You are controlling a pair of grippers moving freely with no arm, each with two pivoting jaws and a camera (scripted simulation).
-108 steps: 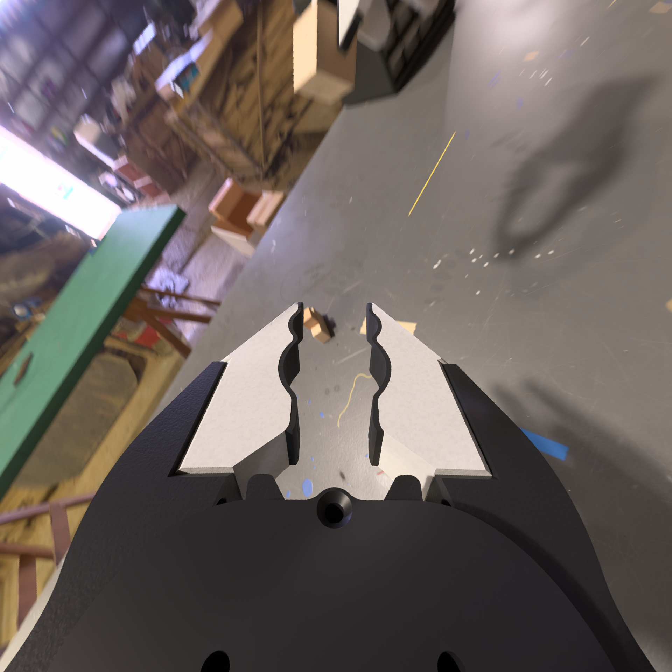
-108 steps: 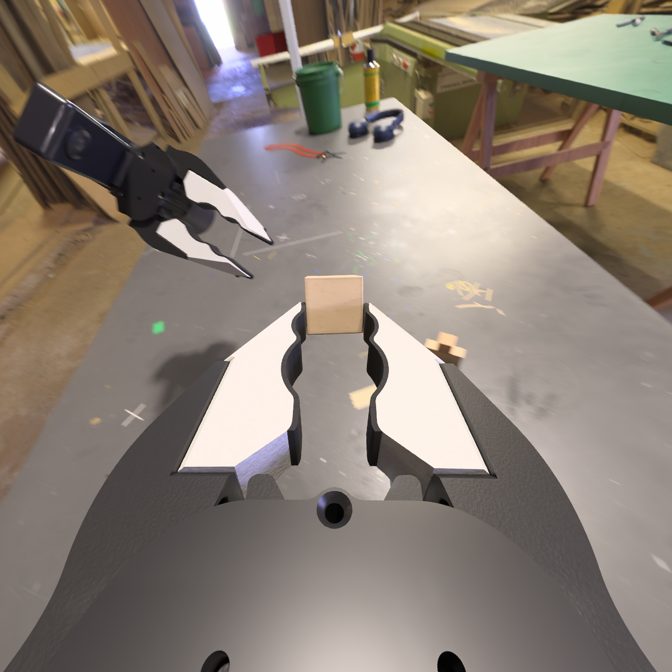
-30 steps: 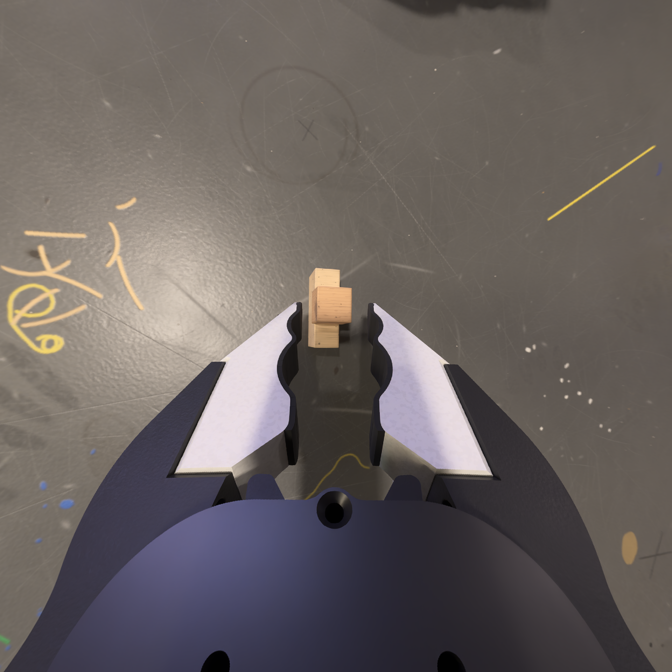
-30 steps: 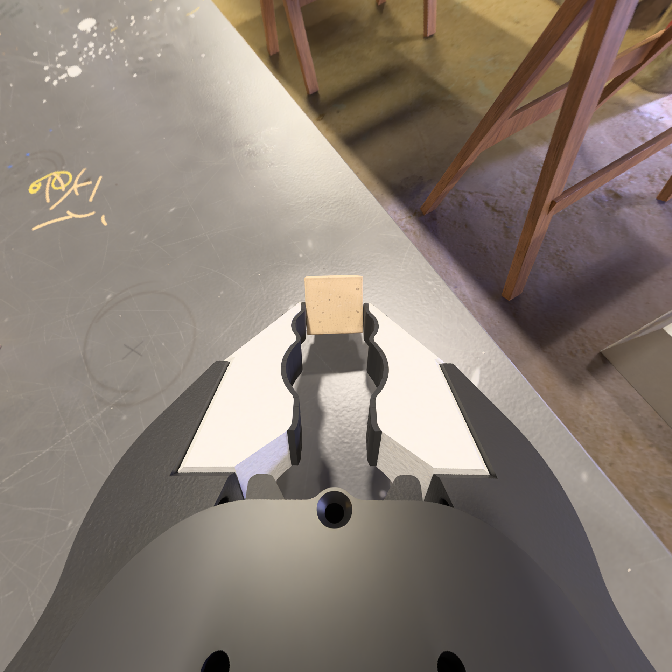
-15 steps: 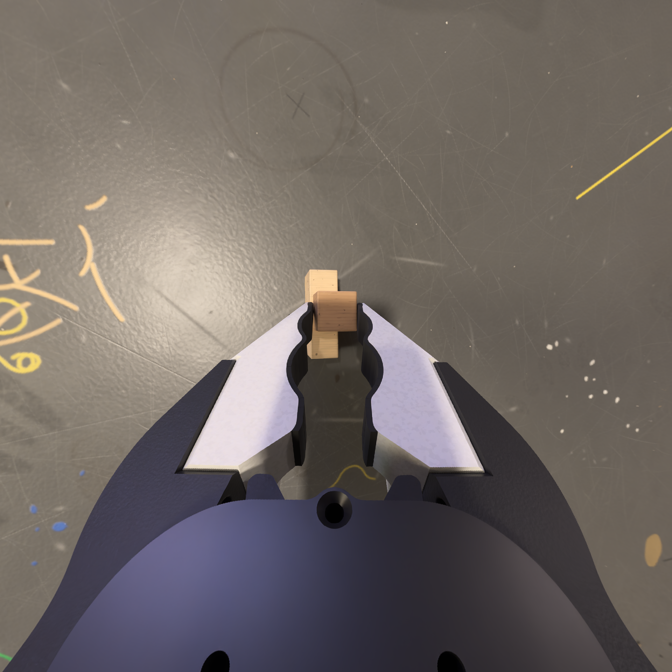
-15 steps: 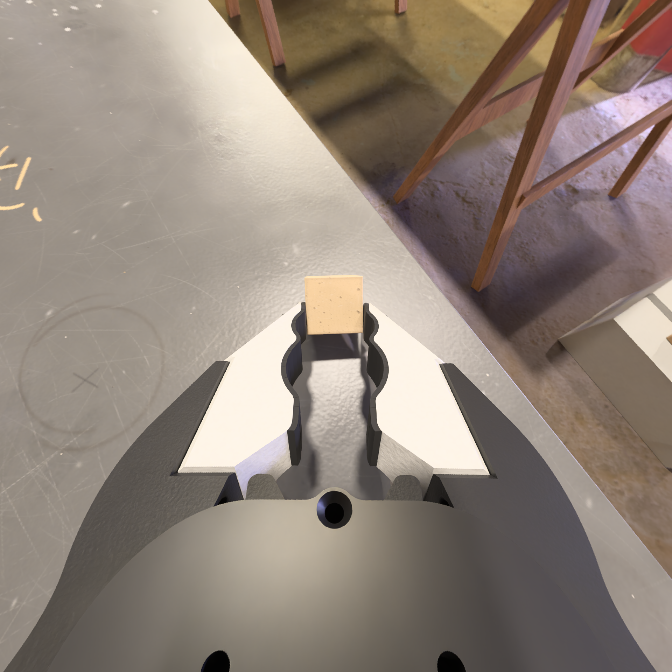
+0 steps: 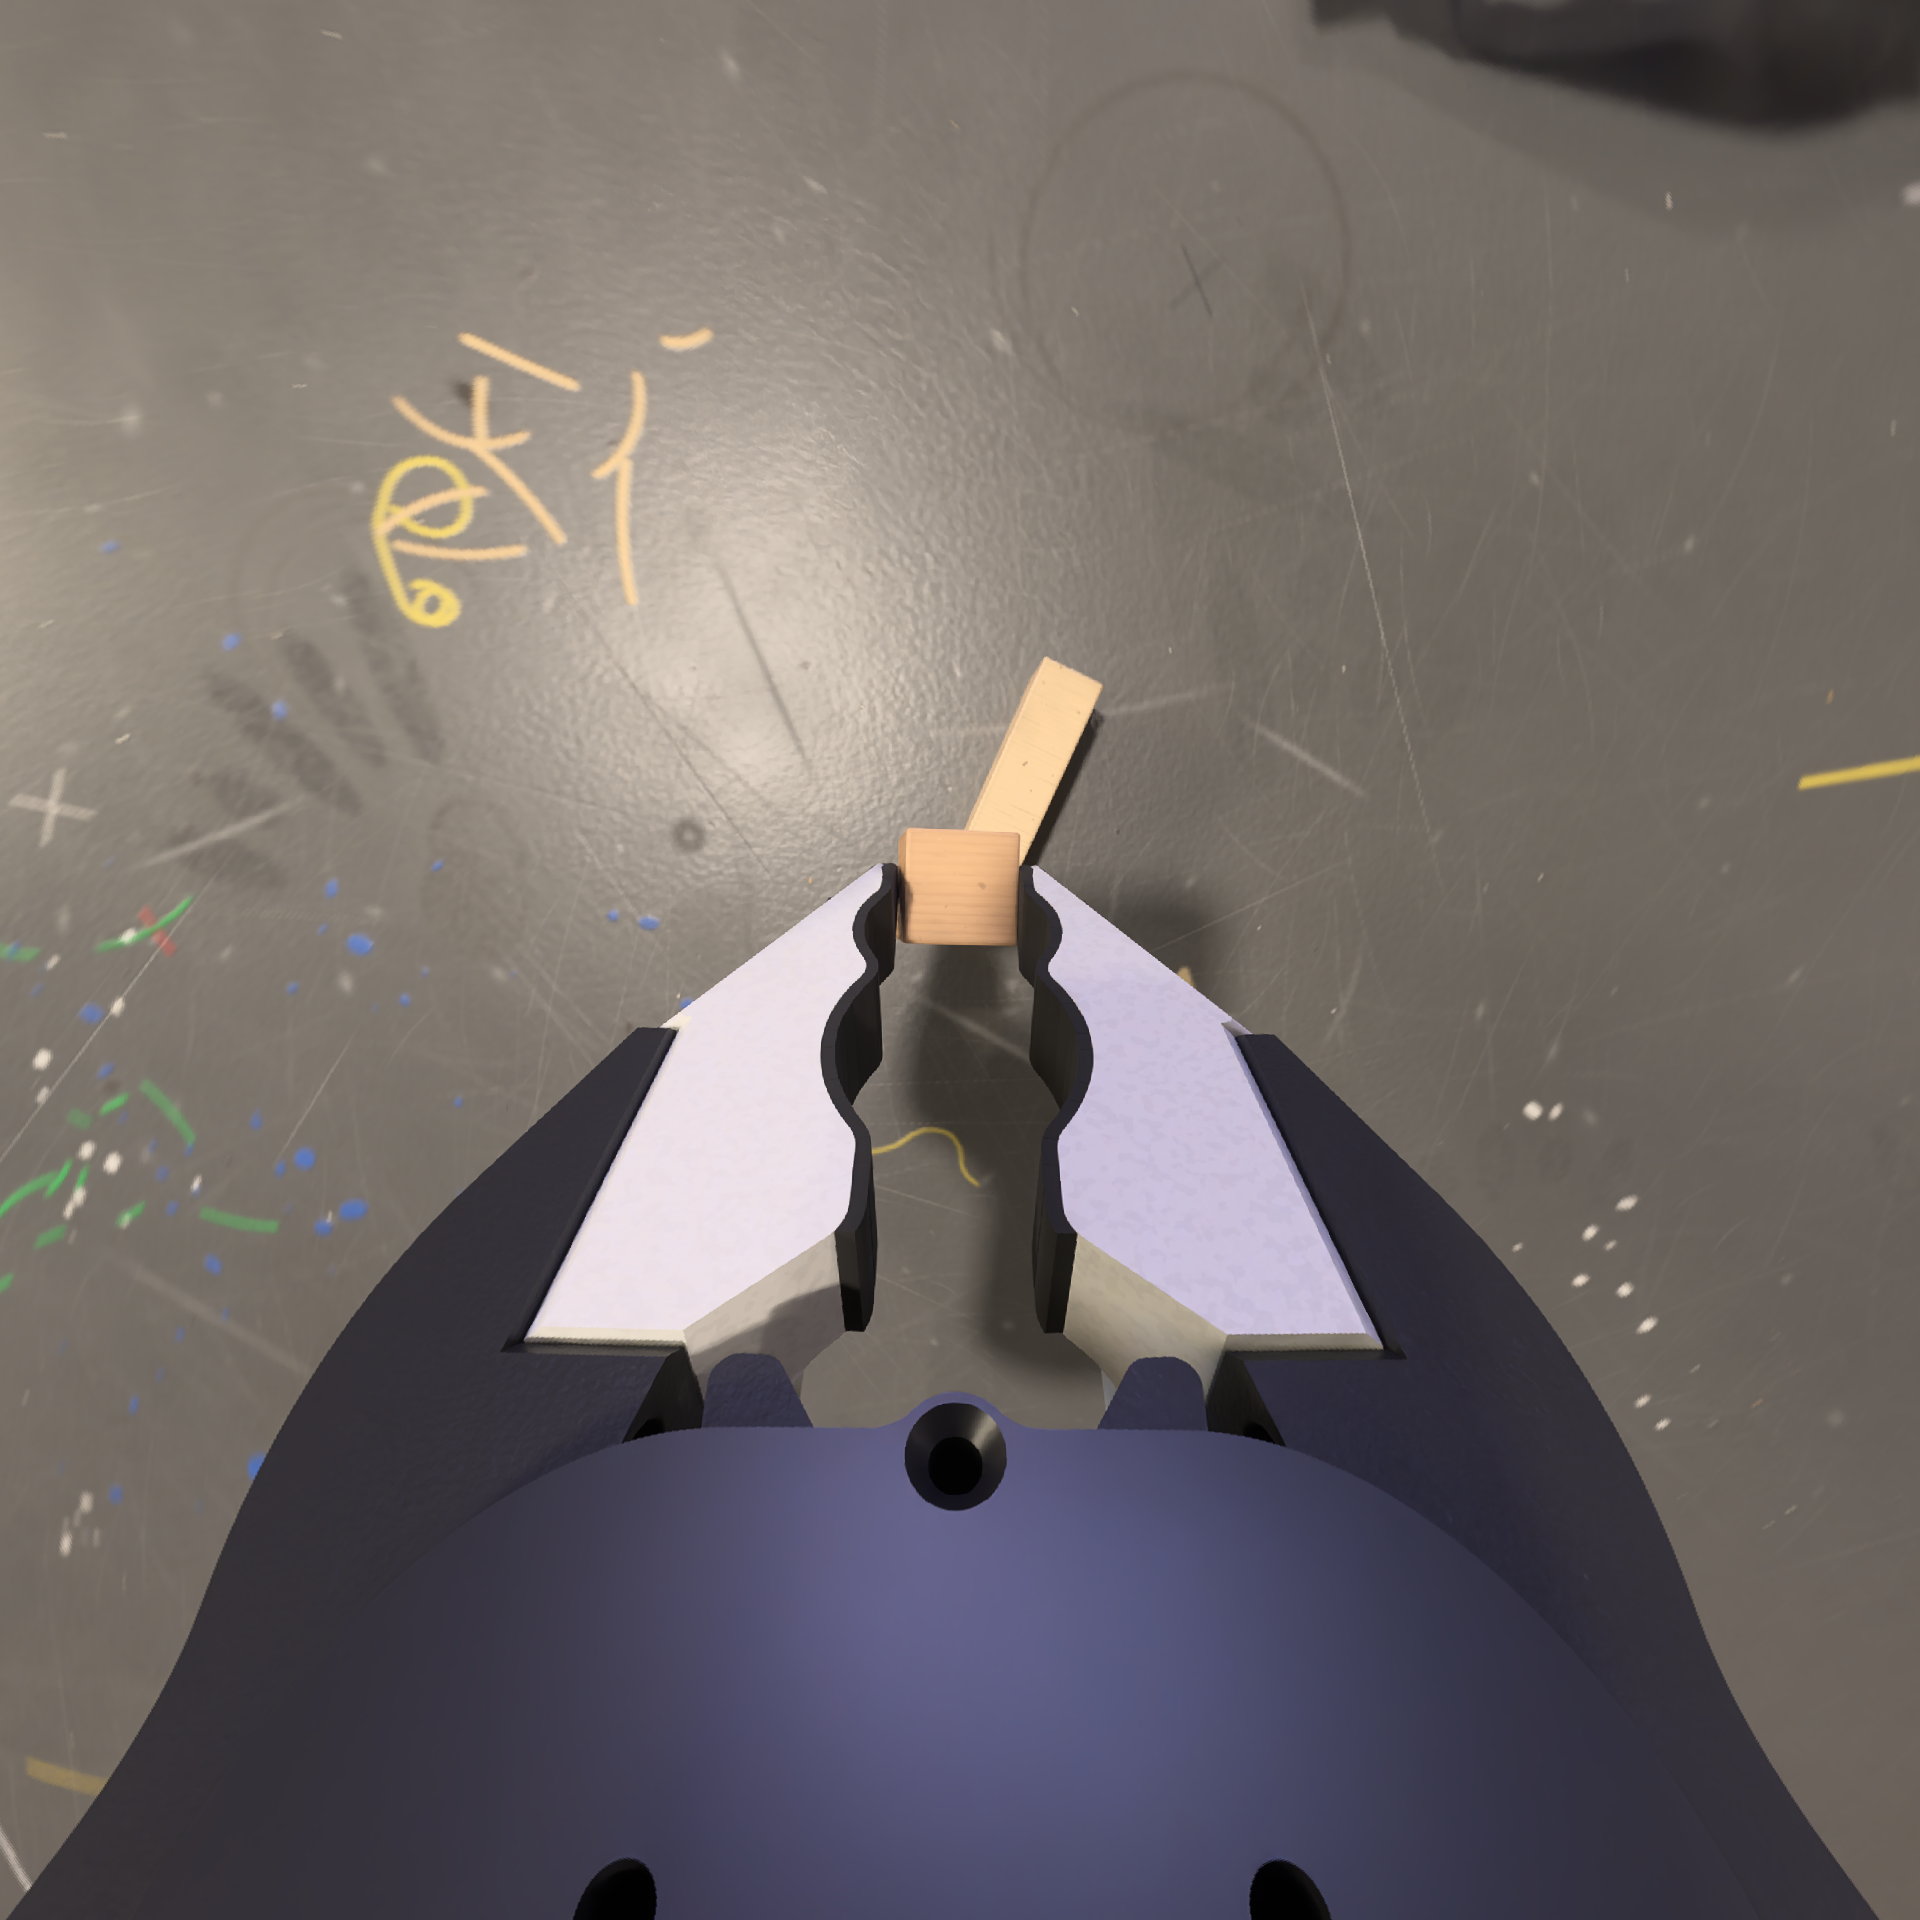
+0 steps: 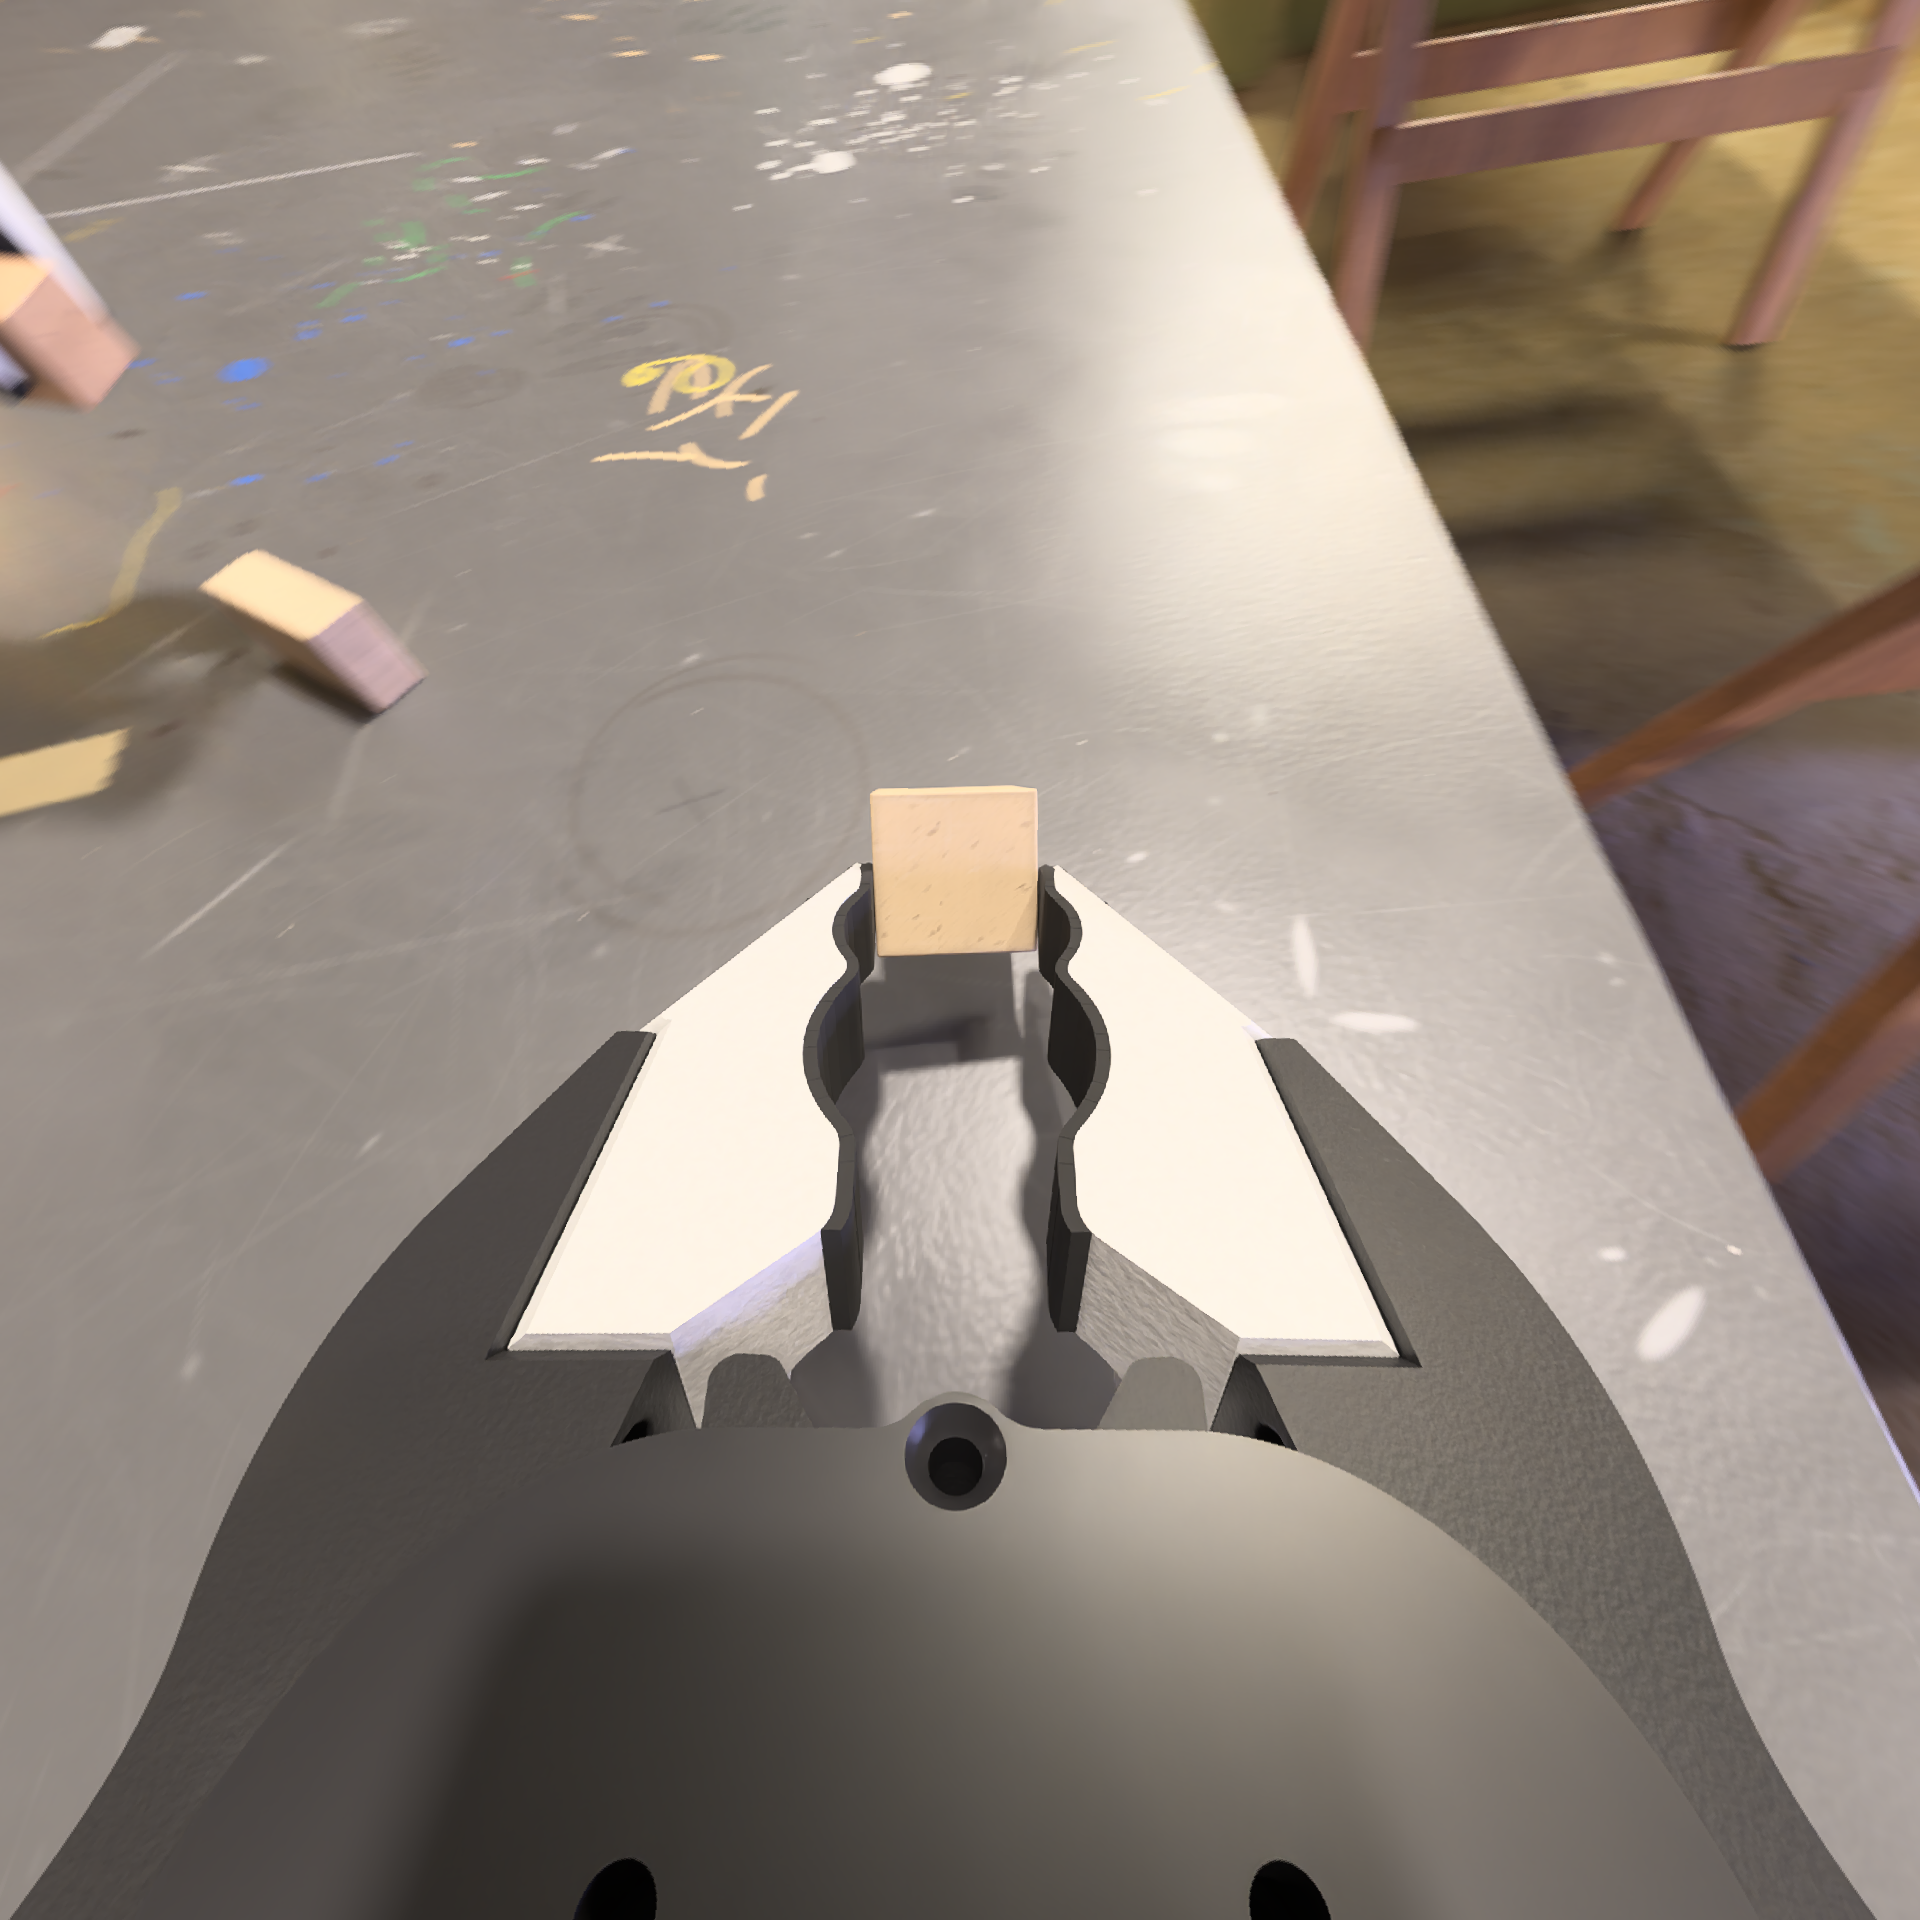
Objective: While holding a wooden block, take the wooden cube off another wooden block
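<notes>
My left gripper [image 7: 956,883] is shut on the small wooden cube [image 7: 956,894] and holds it above the grey table. Just beyond the cube a long pale wooden block [image 7: 1039,758] lies askew on the table, apart from the cube. My right gripper [image 8: 954,878] is shut on another wooden block [image 8: 954,871], held over the table near its right edge. In the right wrist view the long block [image 8: 312,629] shows at the left, blurred. The cube [image 8: 57,332] sits in the left gripper's white fingers at the far left edge.
The grey table [image 8: 1039,416] bears chalk scribbles [image 7: 499,488], paint specks and a drawn circle [image 8: 717,790]. Its right edge [image 8: 1507,727] runs diagonally, with wooden trestle legs [image 8: 1704,187] on the floor beyond. A flat tan patch [image 8: 57,769] lies at the left.
My left gripper has closed on the cube and lifted it off the long block, which has turned on the table. My right gripper has swung left, still holding its block.
</notes>
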